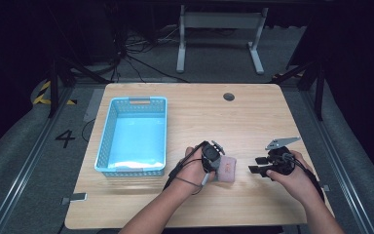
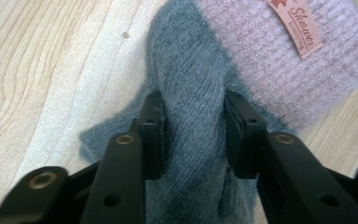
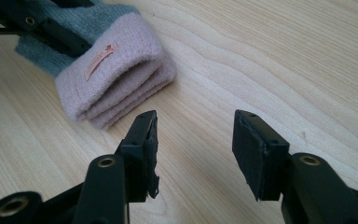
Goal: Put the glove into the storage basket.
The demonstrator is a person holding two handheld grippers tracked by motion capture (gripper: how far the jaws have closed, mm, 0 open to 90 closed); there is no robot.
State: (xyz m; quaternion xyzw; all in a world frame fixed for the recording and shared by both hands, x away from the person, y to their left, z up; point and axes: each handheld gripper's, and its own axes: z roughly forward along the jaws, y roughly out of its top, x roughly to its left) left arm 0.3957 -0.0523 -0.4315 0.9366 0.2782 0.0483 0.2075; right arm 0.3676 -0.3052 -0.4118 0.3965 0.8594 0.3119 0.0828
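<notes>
Nearest the high camera, a person's two forearms reach in from the near edge of a pale wooden table (image 1: pixel 253 112), each hand holding a black two-jaw gripper. The left gripper (image 2: pixel 193 133) is clenched on a folded pair of socks (image 2: pixel 191 93), its pads pressing the grey-blue toe end from both sides so the knit bunches between them. The socks lie on the table near its near edge, about the middle, with their pink cuff (image 3: pixel 116 79) and its small orange label (image 2: pixel 296 28) pointing right. The right gripper (image 3: pixel 193 151) hangs just right of the socks with its jaws standing wide apart and nothing between them, only bare wood below. A light blue plastic basket (image 1: pixel 108 127) sits well to the left, empty as far as I can see.

The work looks like moving the socks into the basket. To do it well, the left grip should stay firm on the thick fold so both socks come up together, then lift straight before swinging left, high enough to clear the basket's wall. The free gripper should keep clear.
</notes>
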